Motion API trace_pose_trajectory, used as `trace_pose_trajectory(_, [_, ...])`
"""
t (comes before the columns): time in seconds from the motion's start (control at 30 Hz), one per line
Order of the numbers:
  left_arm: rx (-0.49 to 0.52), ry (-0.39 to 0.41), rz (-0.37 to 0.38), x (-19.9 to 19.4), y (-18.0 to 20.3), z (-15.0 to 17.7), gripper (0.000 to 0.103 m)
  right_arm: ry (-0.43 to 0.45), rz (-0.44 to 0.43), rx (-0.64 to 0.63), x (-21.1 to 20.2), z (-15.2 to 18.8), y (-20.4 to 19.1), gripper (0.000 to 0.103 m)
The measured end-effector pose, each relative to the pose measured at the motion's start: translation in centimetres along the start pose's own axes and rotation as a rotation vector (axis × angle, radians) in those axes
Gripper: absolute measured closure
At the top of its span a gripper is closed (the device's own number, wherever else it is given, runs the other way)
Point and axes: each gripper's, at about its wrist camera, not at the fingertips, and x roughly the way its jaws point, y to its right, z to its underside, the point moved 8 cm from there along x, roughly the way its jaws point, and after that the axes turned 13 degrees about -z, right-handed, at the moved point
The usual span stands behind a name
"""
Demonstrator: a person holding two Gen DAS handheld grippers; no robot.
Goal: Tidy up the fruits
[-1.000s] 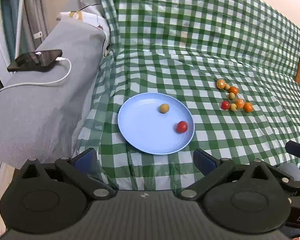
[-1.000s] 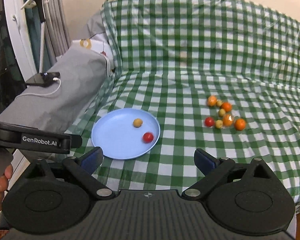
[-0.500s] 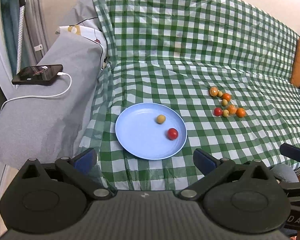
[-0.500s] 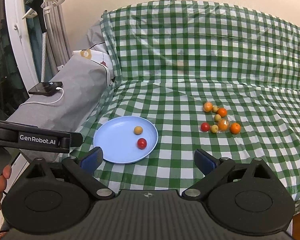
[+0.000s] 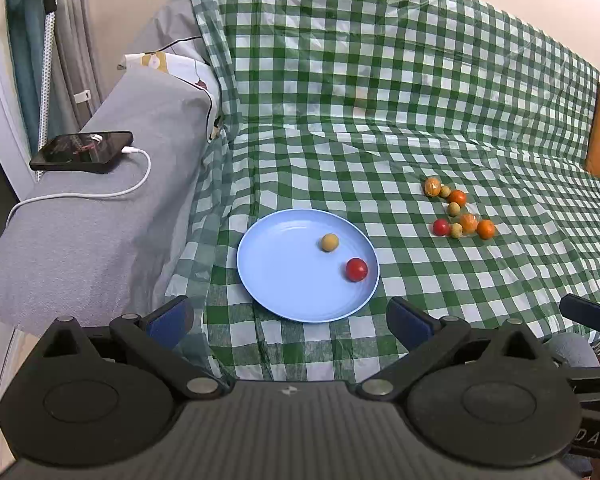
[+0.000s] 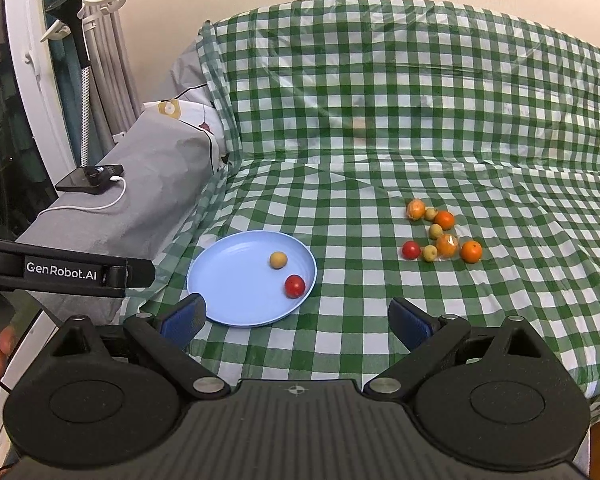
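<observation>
At the far left a black smartphone (image 5: 82, 153) on a white charging cable (image 5: 96, 192) lies on the grey-covered armrest (image 5: 100, 232), clear of my work. Next comes the round pale-blue plastic plate (image 5: 284, 280) on the green-and-white checked cloth (image 5: 360, 140); it holds a small tan-yellow fruit (image 5: 329, 242) and a red cherry tomato (image 5: 356, 269), apart from each other. I judge two pieces done. To the right, well apart from the plate, the loose cluster of small fruits (image 6: 440, 234) waits on the cloth: one red, several orange, a few yellow-green, some touching. That is most of the job left. My left gripper (image 5: 288, 316) hangs near the plate's front edge, jaws spread wide and empty; my right gripper (image 6: 296, 320) is likewise wide open, holding nothing.
</observation>
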Motion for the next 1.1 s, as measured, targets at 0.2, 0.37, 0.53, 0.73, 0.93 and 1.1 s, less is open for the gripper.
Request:
trace_pose_trajectory(0.2, [-0.001, -0.004, 0.000, 0.2, 0.1, -0.1, 0.000, -0.005, -0.007, 0.015, 0.4, 0.2, 0.4, 0.005])
trace_pose_trajectory(0.37, [0.012, -0.013, -0.001, 0.7, 0.7, -0.2, 0.000, -0.012, -0.006, 0.031, 0.7, 0.3, 0.9, 0.005])
trace_pose_trajectory(0.53, [0.023, -0.019, 0.000, 1.2, 1.4, -0.5, 0.000, -0.012, 0.000, 0.051, 0.9, 0.4, 1.5, 0.005])
trace_pose_trajectory(0.73, [0.033, -0.029, 0.003, 1.8, 2.4, -0.8, 0.000, -0.016, 0.006, 0.071, 1.1, 0.5, 2.3, 0.005])
trace_pose_trajectory(0.93, [0.045, -0.044, 0.003, 2.8, 3.5, -1.2, 0.000, -0.020, 0.015, 0.101, 1.5, 0.8, 3.6, 0.005])
trace_pose_trajectory(1.1, [0.056, -0.056, -0.002, 3.9, 4.8, -2.1, 0.000, -0.017, 0.037, 0.142, 2.2, 1.0, 5.9, 0.005])
